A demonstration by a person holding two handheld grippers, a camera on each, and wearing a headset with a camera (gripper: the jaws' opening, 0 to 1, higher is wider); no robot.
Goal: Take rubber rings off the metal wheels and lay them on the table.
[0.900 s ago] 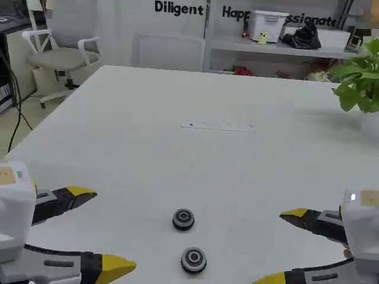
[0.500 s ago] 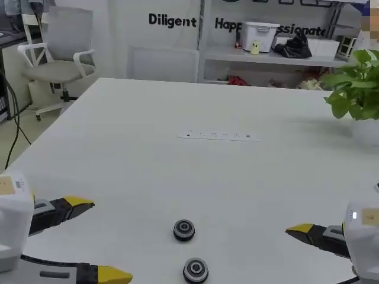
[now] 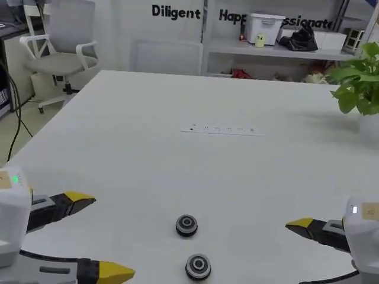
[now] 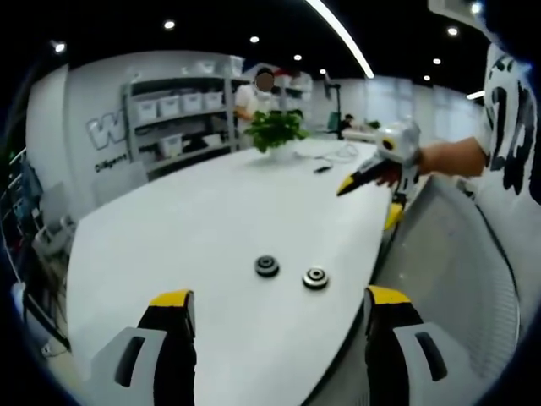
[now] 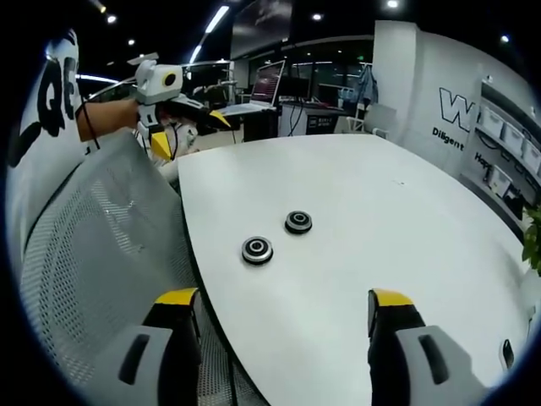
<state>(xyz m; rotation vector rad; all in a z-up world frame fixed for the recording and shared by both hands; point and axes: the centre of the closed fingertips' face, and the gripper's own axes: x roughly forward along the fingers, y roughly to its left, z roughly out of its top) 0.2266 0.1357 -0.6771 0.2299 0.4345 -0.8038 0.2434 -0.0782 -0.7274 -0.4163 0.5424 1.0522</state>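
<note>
**Both grippers spread wide and empty, wheels untouched between them**

The left gripper (image 3: 98, 235), white-bodied with black jaws and yellow tips, sits in the lower left of the head view. Its jaws are spread far apart, with nothing between them and nothing touching them. The right gripper (image 5: 283, 298), of the same make, is equally wide apart in its own view and also empty. In the head view only its upper jaw enters from the lower right edge.

Two small round metal wheels with dark rubber rings lie flat on the white table (image 3: 148, 118), at the bottom centre of the head view. The upper wheel (image 3: 186, 225) and the lower wheel (image 3: 198, 266) are close but apart. Both sit between the grippers and well clear of either.

The head view alone shows a white swivel chair (image 3: 56, 53) at upper left, a green leafy plant (image 3: 358, 83) at the right edge, and a flat strip of sockets (image 3: 222, 129) in the tabletop.

The left gripper view shows the right gripper at upper right, held by a bare forearm (image 4: 448, 156), with a grey mesh surface (image 4: 456, 279) below it. The right gripper view shows the left gripper at upper left, raised above the table edge.

Both grippers point inward toward each other across the wheels.
</note>
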